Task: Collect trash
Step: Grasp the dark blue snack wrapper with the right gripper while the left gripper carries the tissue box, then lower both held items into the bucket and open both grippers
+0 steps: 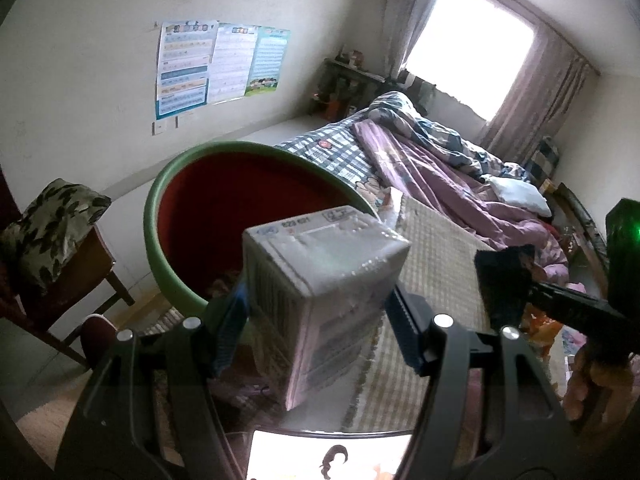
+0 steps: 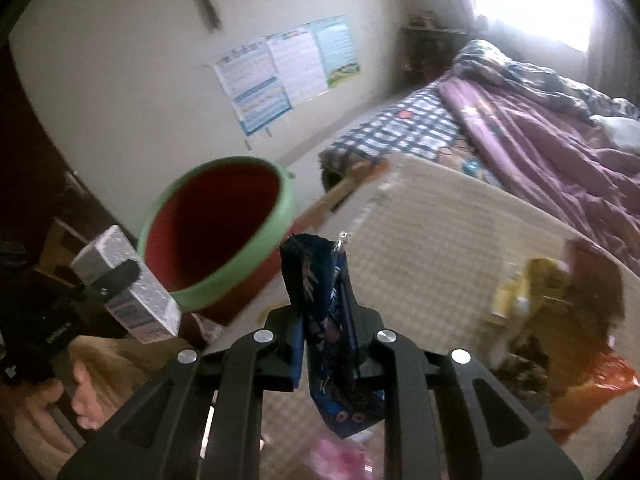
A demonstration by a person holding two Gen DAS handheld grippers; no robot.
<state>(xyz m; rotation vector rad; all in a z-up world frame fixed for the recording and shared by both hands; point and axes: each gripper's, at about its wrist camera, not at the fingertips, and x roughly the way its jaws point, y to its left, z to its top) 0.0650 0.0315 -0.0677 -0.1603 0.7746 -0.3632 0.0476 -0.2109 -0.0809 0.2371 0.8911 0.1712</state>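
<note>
My left gripper (image 1: 316, 312) is shut on a small grey-white carton box (image 1: 320, 276) and holds it up just in front of the red bin with a green rim (image 1: 176, 184). The box also shows in the right wrist view (image 2: 128, 284), left of the bin (image 2: 216, 236). My right gripper (image 2: 326, 320) is shut on a dark blue snack wrapper (image 2: 320, 308), held upright to the right of the bin. That wrapper and gripper appear at the right of the left wrist view (image 1: 504, 276).
A woven mat (image 2: 440, 248) covers the bed end, with yellow and orange wrappers (image 2: 560, 320) on its right. A purple quilt (image 1: 440, 172) lies beyond. A wooden chair with a cushion (image 1: 52, 224) stands at the left. Posters (image 1: 216, 64) hang on the wall.
</note>
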